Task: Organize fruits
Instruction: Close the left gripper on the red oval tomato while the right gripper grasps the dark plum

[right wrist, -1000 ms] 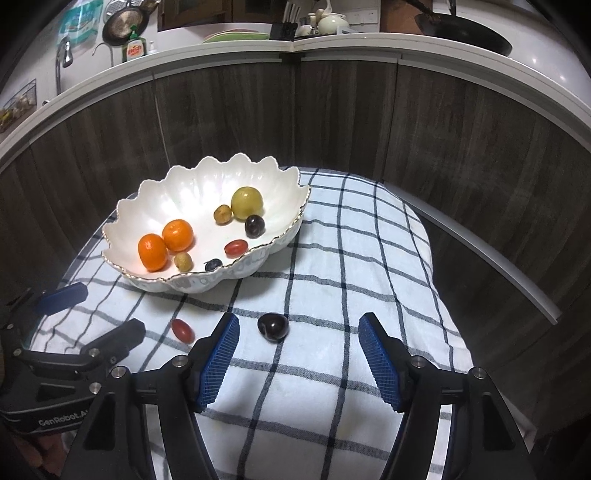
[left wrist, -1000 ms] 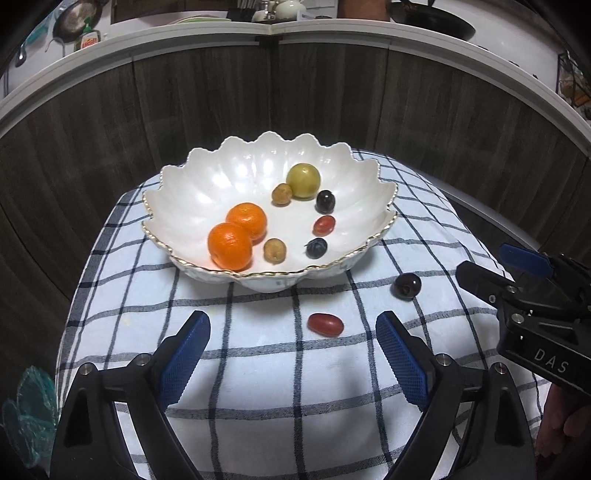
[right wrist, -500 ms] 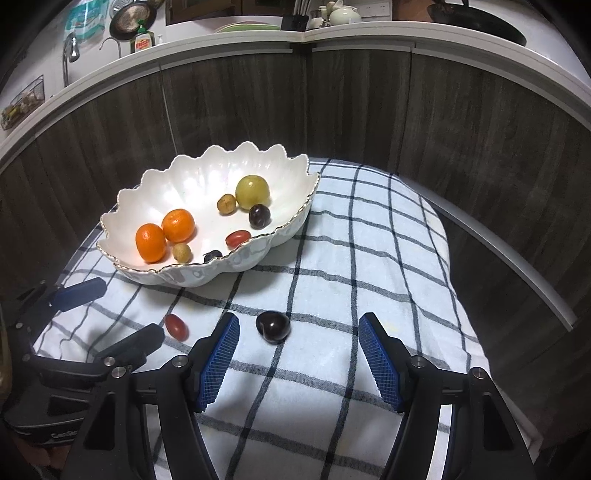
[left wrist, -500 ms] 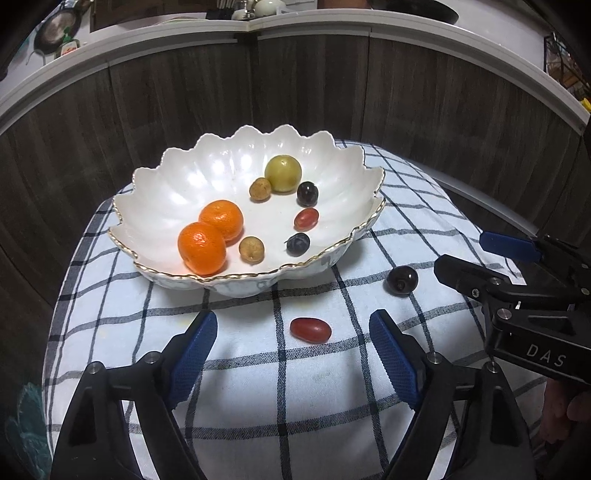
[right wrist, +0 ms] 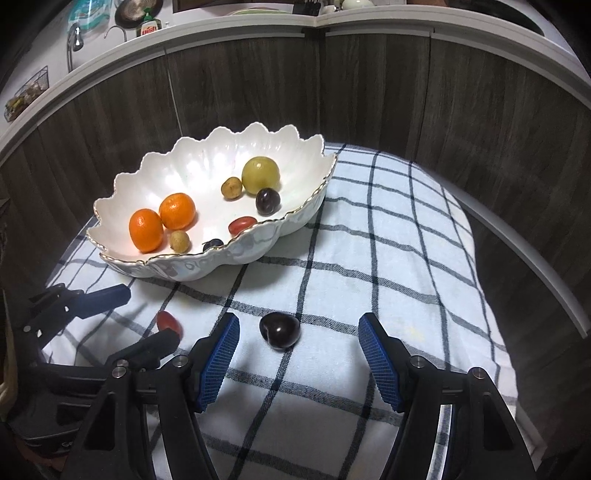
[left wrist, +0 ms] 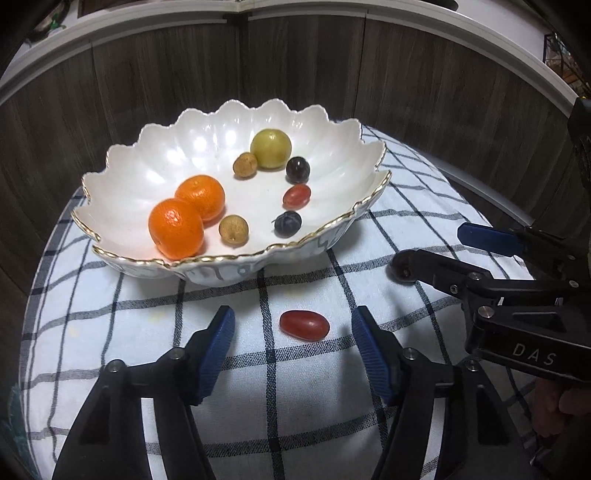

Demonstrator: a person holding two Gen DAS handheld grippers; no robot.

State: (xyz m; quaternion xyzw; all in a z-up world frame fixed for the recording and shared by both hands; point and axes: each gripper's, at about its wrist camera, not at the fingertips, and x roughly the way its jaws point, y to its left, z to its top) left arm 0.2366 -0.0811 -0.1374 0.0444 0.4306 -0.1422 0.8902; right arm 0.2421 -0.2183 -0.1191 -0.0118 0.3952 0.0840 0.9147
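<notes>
Left wrist view, left tongs (left wrist: 293,328) spread, just been closing, around red grape tomato (left wrist: 304,325), untouched; right tongs (right wrist: 299,334) spread around dark plum (right wrist: 279,330).

Left gripper (left wrist: 293,328) jaws closing, apart; right gripper (right wrist: 299,332) jaws apart

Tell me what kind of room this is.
Most likely a home kitchen: a dish soap bottle and a faucet sit on the white counter behind the checked cloth and the fruit bowl.
</notes>
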